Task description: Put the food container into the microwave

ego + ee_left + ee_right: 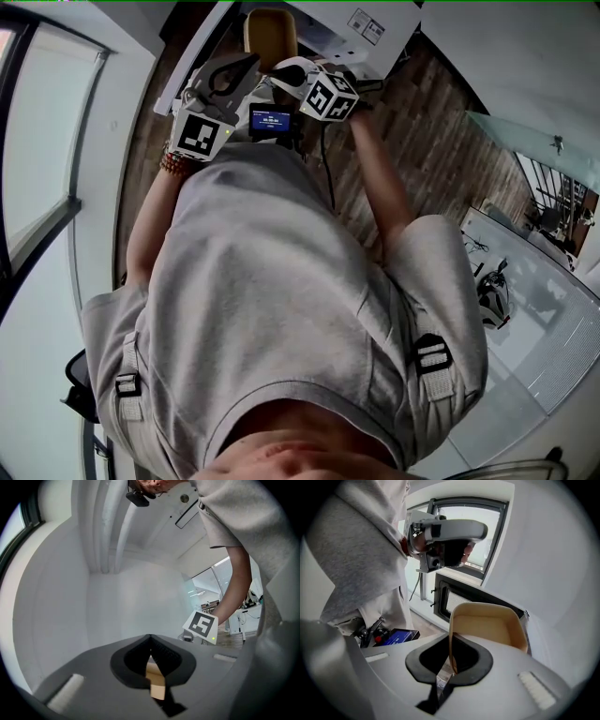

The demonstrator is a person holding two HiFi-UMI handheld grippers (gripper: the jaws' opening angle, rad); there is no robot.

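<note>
— what are your fingers on?
— my right gripper point(451, 656) is pinched shut on the left wall of the food container point(487, 630). the thin rim stands straight up between the fingers. my left gripper point(150, 644) has its fingers pressed together. a tan scrap sits low behind them, and i can't tell what it is.
— where is the container, then?
— held up in the air in front of me, its bare tan inside facing the right gripper's camera. in the head view only its upper rim peeks out between the two grippers, and my grey shirt point(281, 309) fills most of that picture.
— room to move?
— open air around the container's free edges. the left gripper hangs above and to its left, apart from it. beyond stands the microwave point(461, 599), though how near i cannot tell. its dark front with the mesh pane and its left edge show, while the container's far rim covers its right part. i can't make out whether the door is open.
— anything else?
— a blue-screened device point(393, 637) low on the left, close to my body, and a window point(464, 531) behind the microwave.
— count?
— two grippers, one container, one microwave, one device.
</note>
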